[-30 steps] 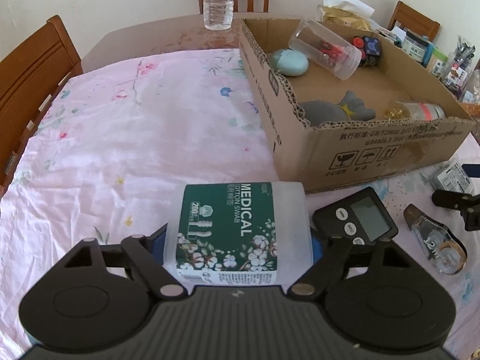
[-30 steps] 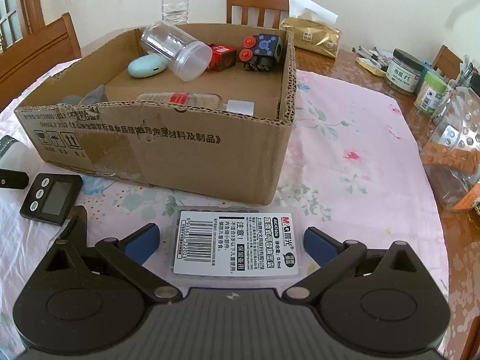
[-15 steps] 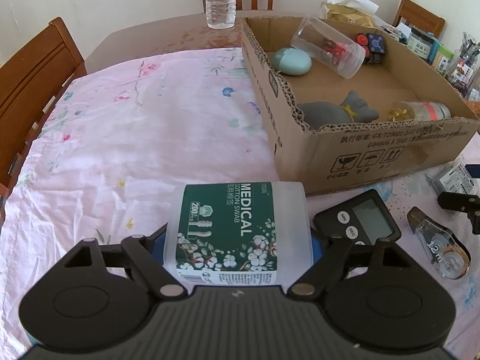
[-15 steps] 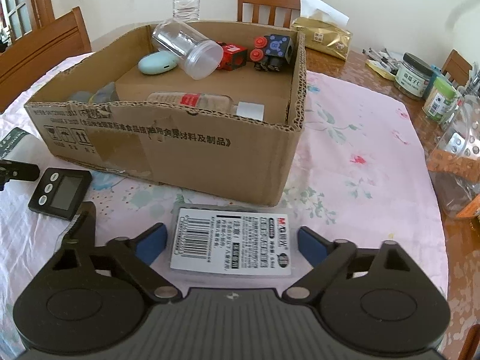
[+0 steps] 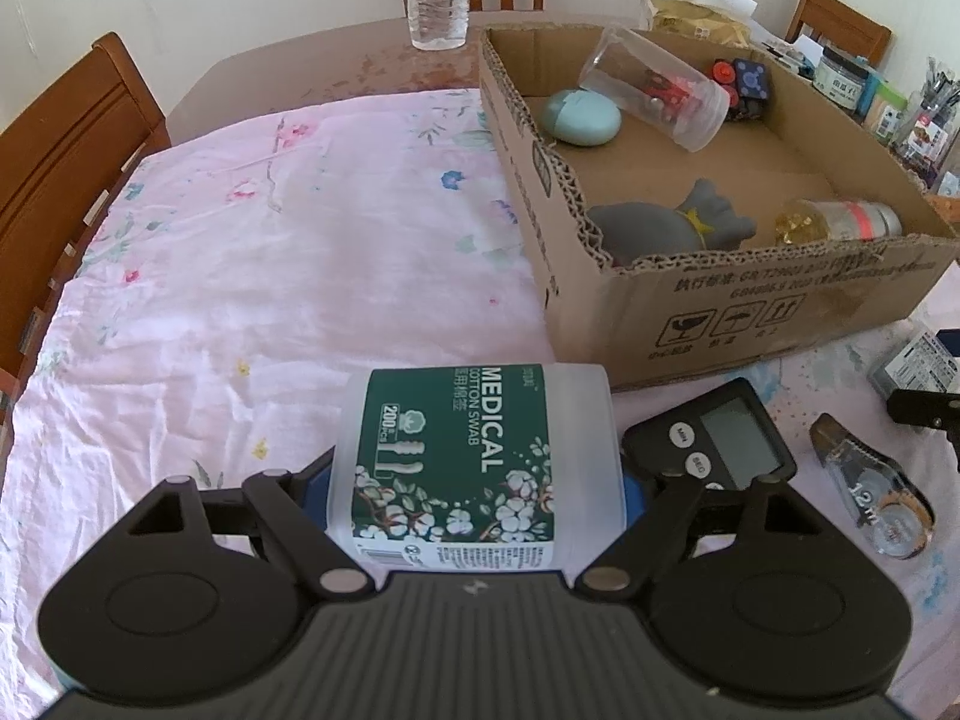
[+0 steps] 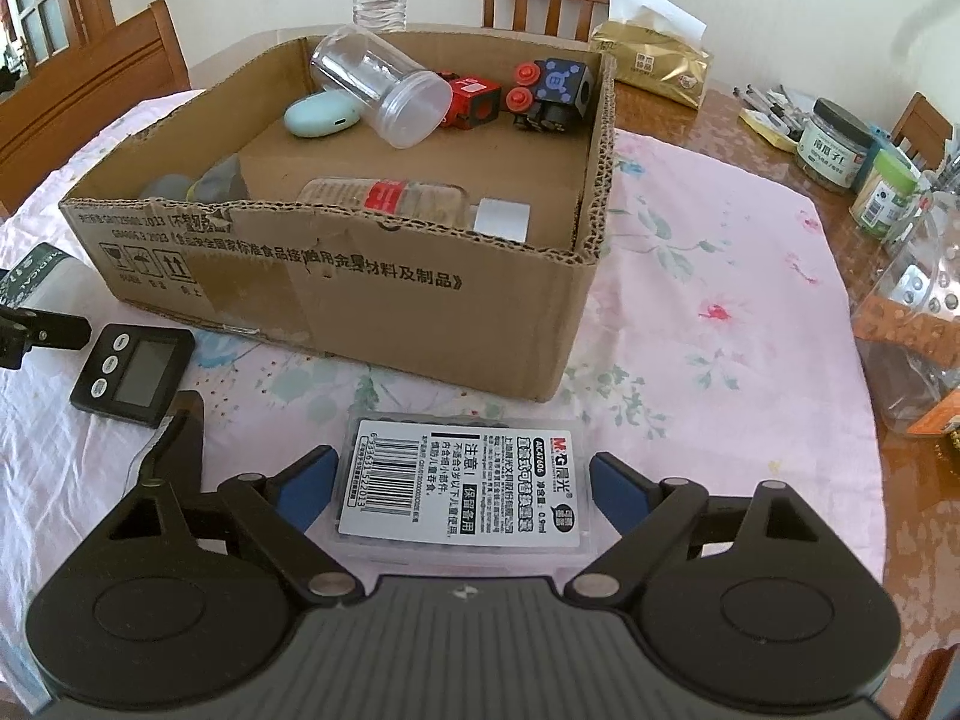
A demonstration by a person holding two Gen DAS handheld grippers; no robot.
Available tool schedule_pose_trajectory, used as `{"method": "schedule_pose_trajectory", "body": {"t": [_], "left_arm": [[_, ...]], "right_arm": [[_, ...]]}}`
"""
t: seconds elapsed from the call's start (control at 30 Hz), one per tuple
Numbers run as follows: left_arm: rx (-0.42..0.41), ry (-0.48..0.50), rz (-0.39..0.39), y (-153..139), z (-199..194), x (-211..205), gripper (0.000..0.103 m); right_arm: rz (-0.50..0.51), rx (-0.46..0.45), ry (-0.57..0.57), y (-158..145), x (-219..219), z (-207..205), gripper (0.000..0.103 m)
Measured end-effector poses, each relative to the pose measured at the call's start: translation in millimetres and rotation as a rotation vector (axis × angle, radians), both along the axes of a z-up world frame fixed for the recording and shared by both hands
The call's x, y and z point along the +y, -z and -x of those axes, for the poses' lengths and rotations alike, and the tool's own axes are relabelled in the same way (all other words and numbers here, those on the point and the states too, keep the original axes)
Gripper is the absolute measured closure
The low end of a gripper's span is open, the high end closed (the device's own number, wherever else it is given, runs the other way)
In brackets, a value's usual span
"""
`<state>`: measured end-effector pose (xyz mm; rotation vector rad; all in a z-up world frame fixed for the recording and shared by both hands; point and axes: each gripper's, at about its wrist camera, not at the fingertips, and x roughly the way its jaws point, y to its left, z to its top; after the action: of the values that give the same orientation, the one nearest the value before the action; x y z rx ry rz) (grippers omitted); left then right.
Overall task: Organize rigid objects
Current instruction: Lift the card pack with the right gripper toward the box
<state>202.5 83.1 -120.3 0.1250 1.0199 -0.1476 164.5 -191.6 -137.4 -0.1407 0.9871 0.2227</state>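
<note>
Pickup step: left tongs (image 5: 474, 480) clamp the swab tub (image 5: 474, 450) on the counter (image 5: 300, 252). Right tongs (image 6: 465, 480) stand apart around the refill case (image 6: 465, 489), pads just clear. Next: pinch, then lift both into the box (image 6: 372, 288).

Both tools look alike: the left gripper (image 5: 474, 480) and right gripper (image 6: 459, 477) each show a ribbed matte-black body, two round black discs beside it, angled black linkage arms with silver pivot screws, and blue pads (image 6: 306, 477) lining the fingers.
</note>
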Motion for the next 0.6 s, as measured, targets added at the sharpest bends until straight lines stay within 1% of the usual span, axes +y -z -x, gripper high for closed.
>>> {"method": "schedule_pose_trajectory", "body": {"t": [0.13,0.3,0.5,0.57,0.6], "left_arm": [[-0.005,0.020,-0.015,-6,2,0,0.020],[-0.017,0.048,-0.011,-13,4,-4,0.020],[-0.013,0.063,-0.012,-13,7,-9,0.020],[-0.008,0.059,-0.011,-12,7,-9,0.020],[-0.007,0.059,-0.012,-12,8,-9,0.020]], "right_arm": [[0.008,-0.005,-0.016,-8,-1,4,0.010],[0.020,0.000,-0.028,-14,0,7,0.010],[0.012,0.053,-0.018,-1,-1,9,0.010],[0.017,0.058,-0.005,4,0,11,0.006],[0.015,0.055,-0.001,4,0,11,0.005]]}}
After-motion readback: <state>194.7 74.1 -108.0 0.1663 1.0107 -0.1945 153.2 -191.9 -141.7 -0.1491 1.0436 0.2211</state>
